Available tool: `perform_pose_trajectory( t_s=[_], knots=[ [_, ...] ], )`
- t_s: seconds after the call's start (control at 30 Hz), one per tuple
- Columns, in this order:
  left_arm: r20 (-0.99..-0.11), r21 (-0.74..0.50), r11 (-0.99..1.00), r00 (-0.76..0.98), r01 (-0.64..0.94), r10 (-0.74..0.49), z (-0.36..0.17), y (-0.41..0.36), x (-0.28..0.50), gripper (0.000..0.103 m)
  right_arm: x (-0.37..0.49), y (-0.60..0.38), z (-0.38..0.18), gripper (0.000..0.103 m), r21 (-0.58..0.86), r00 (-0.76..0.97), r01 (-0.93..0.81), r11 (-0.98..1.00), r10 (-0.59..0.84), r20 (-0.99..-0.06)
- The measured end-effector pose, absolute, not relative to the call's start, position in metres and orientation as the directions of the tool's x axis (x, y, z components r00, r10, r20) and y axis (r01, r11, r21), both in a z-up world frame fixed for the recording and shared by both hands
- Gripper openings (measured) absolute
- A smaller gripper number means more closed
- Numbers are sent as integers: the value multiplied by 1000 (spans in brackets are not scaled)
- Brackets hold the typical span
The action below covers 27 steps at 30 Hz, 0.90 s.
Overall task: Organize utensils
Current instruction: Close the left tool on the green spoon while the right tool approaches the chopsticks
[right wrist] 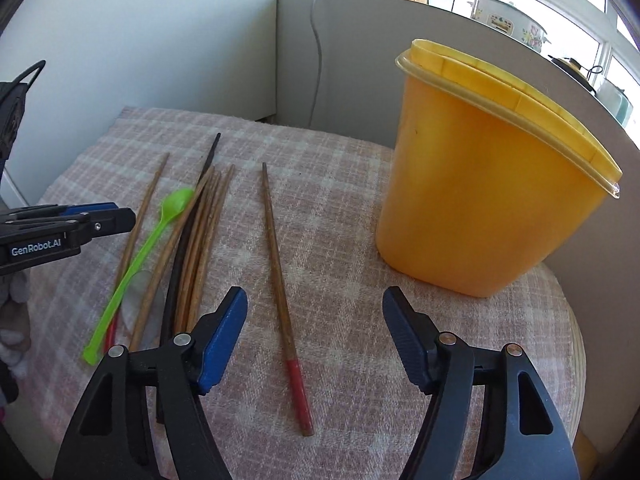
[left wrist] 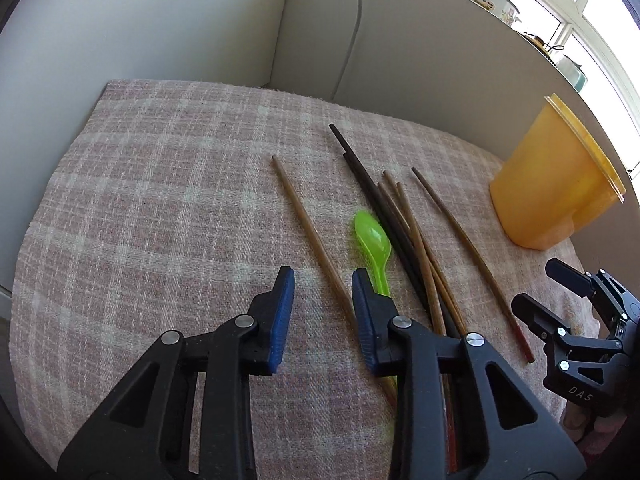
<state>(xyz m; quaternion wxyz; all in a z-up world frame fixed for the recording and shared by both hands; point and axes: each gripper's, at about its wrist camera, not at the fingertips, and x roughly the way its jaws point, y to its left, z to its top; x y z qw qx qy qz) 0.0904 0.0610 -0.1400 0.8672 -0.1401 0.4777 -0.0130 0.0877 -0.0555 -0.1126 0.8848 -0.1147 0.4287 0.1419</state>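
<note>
Several wooden chopsticks (left wrist: pixel 408 240) (right wrist: pixel 200 232) and a green plastic spoon (left wrist: pixel 374 240) (right wrist: pixel 152 240) lie on a pink plaid cloth (left wrist: pixel 160 200) (right wrist: pixel 340 240). A tall yellow container (left wrist: pixel 552 192) (right wrist: pixel 480 184) stands at the right. My left gripper (left wrist: pixel 323 280) (right wrist: pixel 100 216) hovers low with its jaws partly apart astride a lone brown chopstick (left wrist: pixel 304 220), pads not touching it. My right gripper (right wrist: pixel 316 292) (left wrist: pixel 538 284) is open wide over a red-ended chopstick (right wrist: pixel 280 280) (left wrist: pixel 468 248), which lies between its fingers untouched.
A grey partition (right wrist: pixel 352 60) with a hanging cord (right wrist: pixel 318 48) backs the table. The table's rounded edge (right wrist: pixel 576 340) falls away just right of the container. Pots (right wrist: pixel 508 20) sit on the window ledge behind. A gloved hand (right wrist: pixel 12 300) shows at the left.
</note>
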Motion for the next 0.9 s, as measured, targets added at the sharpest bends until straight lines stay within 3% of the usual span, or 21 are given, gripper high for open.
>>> perform_pose_trajectory(
  t_s=[0.4,0.5,0.9],
  knots=[
    [-832,-257,961,530,-107,-163,-145,56,106,28,106,-40,-122,68,-92,557,-377,922,146,-817],
    [-818,-286,955,538,-76,-203,-137,55,99,28,106,-44,-123,61,-82,547,-374,924,148,-824],
    [-859,-156,984,481,82,-176,-137,8,108,28,113,-35,-124,61,-84,530,-389,917,148,-835]
  ],
)
